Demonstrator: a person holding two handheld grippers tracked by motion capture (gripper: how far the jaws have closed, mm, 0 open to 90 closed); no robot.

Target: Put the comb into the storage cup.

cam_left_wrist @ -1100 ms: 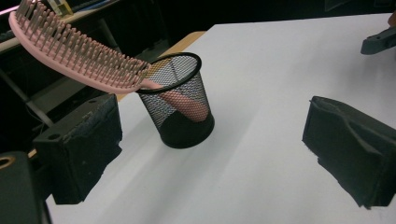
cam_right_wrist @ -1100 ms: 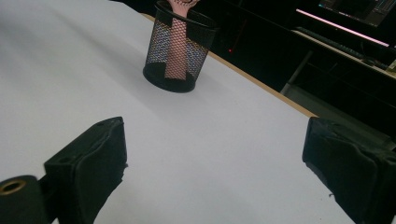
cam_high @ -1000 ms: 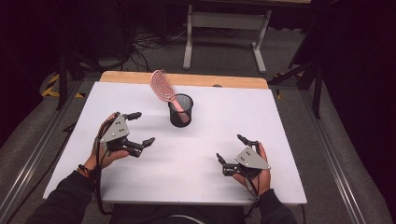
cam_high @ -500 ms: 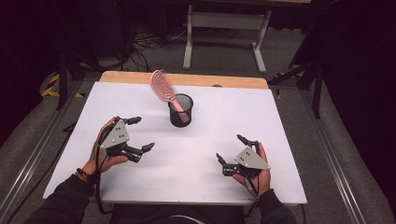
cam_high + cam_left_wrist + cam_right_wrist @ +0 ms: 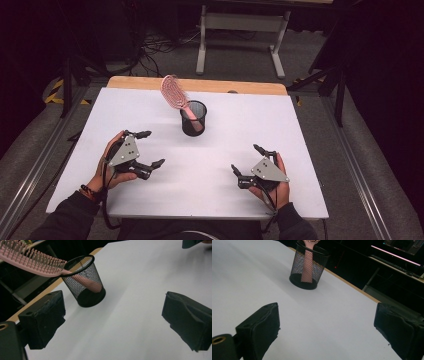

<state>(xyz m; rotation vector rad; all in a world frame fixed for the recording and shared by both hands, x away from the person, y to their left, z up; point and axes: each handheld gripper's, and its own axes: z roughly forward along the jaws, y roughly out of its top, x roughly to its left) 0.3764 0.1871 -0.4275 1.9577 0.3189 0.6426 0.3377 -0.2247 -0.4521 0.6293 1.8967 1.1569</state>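
Note:
A pink hairbrush (image 5: 173,92) stands handle-down in a black mesh cup (image 5: 193,119) near the middle back of the white table (image 5: 300,130), its head leaning out to the left. The left gripper view has the cup (image 5: 85,283) and the brush (image 5: 30,262) ahead of the jaws. The right gripper view has the cup (image 5: 309,266) farther off. My left gripper (image 5: 148,148) rests at the front left, open and holding nothing. My right gripper (image 5: 246,159) rests at the front right, also open with nothing between its jaws. Both are well apart from the cup.
A wooden strip (image 5: 240,86) runs along the table's far edge. Behind it stands a metal frame (image 5: 240,30) on a dark floor with cables. Metal rails (image 5: 30,170) flank the table on both sides.
My left gripper has drawn slightly toward the front edge. The right gripper, the cup and the brush have stayed where they were.

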